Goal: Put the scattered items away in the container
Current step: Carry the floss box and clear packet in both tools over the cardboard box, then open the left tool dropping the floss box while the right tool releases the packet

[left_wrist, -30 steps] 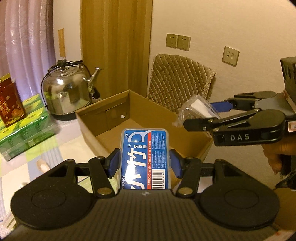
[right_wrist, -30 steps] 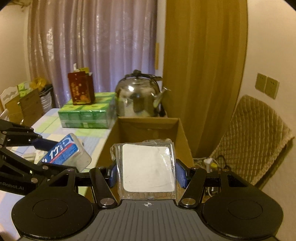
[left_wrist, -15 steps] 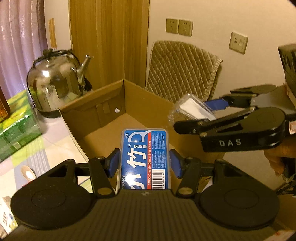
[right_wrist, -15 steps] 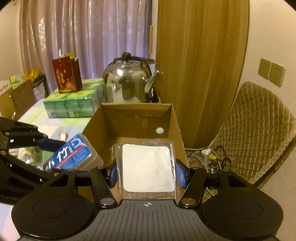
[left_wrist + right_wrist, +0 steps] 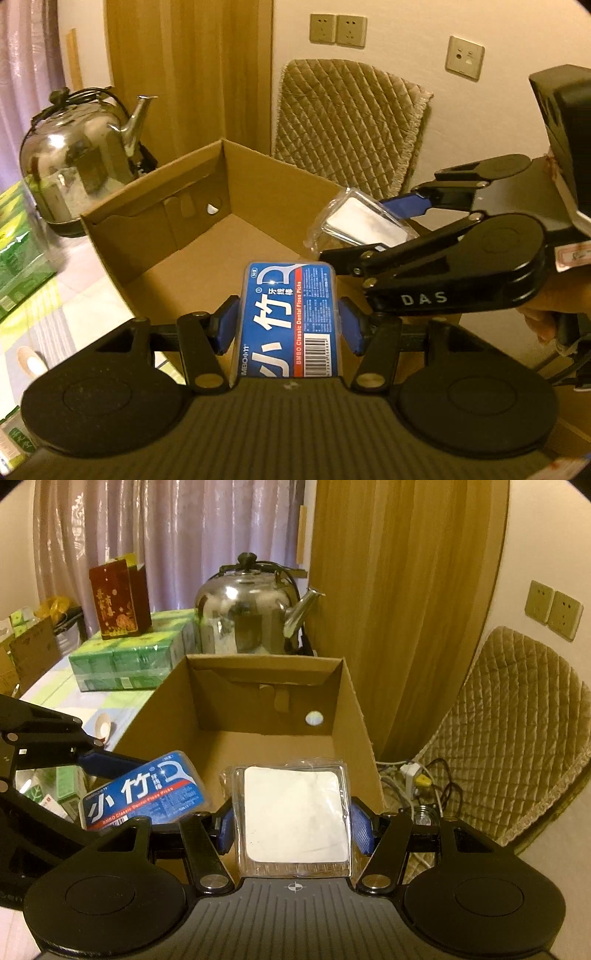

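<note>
Cardboard box (image 5: 258, 192) nearer now; left hand-held gripper (image 5: 288, 325) clamps floss box (image 5: 288, 317), right (image 5: 293, 827) clamps clear packet (image 5: 295, 812).

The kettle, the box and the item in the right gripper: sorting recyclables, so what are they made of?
Kettle: polished metal, probably stainless steel, given its mirror reflections. Box: plain brown cardboard, matte, with folded flaps. Packet in the right gripper: clear, glossy, crinkled plastic wrap over a white square; its contents cannot be told.

Home: kettle (image 5: 247, 613), curtains (image 5: 177, 539), cushioned chair (image 5: 351, 125)
</note>
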`<state>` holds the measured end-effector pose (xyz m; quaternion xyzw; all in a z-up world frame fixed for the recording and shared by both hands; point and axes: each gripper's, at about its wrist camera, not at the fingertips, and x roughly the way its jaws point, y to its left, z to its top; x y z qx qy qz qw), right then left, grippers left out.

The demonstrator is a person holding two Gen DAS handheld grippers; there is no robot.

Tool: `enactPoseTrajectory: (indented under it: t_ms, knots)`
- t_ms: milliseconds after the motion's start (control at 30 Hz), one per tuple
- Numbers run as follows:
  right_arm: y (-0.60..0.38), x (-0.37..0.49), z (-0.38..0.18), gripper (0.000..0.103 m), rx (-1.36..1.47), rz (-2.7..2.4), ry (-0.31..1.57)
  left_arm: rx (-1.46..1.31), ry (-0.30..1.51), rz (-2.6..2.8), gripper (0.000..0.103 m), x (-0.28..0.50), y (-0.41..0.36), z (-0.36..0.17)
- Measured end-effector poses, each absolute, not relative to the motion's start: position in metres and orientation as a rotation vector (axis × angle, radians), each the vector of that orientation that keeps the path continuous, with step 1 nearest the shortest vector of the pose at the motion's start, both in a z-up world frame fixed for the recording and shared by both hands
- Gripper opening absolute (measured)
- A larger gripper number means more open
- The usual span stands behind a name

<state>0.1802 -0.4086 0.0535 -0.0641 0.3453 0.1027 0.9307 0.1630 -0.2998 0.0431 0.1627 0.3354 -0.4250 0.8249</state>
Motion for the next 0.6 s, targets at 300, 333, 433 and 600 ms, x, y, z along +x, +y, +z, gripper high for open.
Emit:
enactPoseTrajectory:
  t_ms: [300,333,433,600]
  knots:
    - [-0.413,0.185,0.044,0.057,-0.13,0.206,0.726,0.39,0.762,-0.91,0.052,0.166,-0.305,0.023]
    - [-0.412,0.185,0.044,0.057,-0.131,0.206,0.729,0.396,0.765,-0.908,0.052,0.166,-0.305,0.022]
    - [-0.41,0.186,0.04,0.057,-0.133,0.214,0.737,0.409,0.775,-0.904,0.052,0.166,-0.306,0.016]
    - [-0.409,0.189,0.037,0.057,-0.134,0.216,0.749,0.439,0.771,-0.902,0.053,0.164,-0.309,0.01]
